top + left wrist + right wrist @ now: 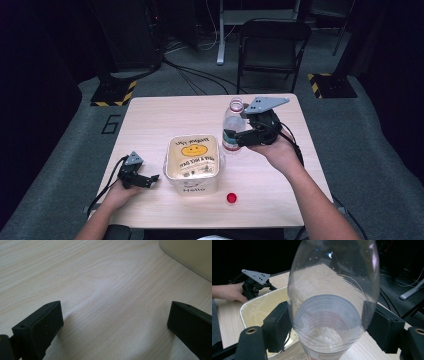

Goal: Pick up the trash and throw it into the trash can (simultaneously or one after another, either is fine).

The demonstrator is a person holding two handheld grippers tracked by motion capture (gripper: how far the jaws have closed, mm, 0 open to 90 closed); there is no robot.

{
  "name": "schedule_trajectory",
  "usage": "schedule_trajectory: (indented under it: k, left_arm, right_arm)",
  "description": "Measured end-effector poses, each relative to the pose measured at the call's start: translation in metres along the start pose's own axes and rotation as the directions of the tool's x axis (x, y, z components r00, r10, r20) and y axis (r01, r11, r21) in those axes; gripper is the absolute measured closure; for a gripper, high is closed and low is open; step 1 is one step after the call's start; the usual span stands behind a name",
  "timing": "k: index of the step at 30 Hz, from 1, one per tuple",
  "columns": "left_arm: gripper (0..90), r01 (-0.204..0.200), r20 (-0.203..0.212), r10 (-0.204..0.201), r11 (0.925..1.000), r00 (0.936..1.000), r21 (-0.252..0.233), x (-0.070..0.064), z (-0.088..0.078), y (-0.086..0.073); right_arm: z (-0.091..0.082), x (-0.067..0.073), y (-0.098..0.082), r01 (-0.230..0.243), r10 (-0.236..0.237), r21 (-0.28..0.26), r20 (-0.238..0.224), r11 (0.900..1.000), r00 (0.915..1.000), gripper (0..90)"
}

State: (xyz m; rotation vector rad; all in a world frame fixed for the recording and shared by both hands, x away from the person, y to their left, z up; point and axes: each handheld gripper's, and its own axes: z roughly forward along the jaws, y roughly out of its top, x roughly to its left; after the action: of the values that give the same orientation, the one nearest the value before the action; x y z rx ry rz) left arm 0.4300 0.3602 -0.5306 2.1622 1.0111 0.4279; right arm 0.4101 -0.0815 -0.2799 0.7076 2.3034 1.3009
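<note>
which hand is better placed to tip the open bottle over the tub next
Right. The right gripper is already clamped on the uncapped clear plastic bottle, close beside the cream square tub. The left gripper rests open on the wooden table, holding nothing.

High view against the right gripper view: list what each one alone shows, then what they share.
High view alone: the red cap lying loose on the table in front of the container, the printed smiley on the container's near side, and a folding chair beyond the table.

Right gripper view alone: the right gripper up close, its pads pressed on the bottle's sides, with water inside.

Shared: the clear bottle, the cream container, and the left gripper resting on the table.
</note>
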Motion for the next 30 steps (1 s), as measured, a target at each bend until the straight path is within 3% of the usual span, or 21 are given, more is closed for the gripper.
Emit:
schedule_trajectory:
  k: [30]
  left_arm:
    - [0.0,0.0,0.0,0.0,1.0,1.0,0.0,0.0,0.0,0.0]
  right_arm:
    - [0.011,0.014,0.031,0.036,-0.037,-0.035,-0.048,0.999,0.9982,24.8]
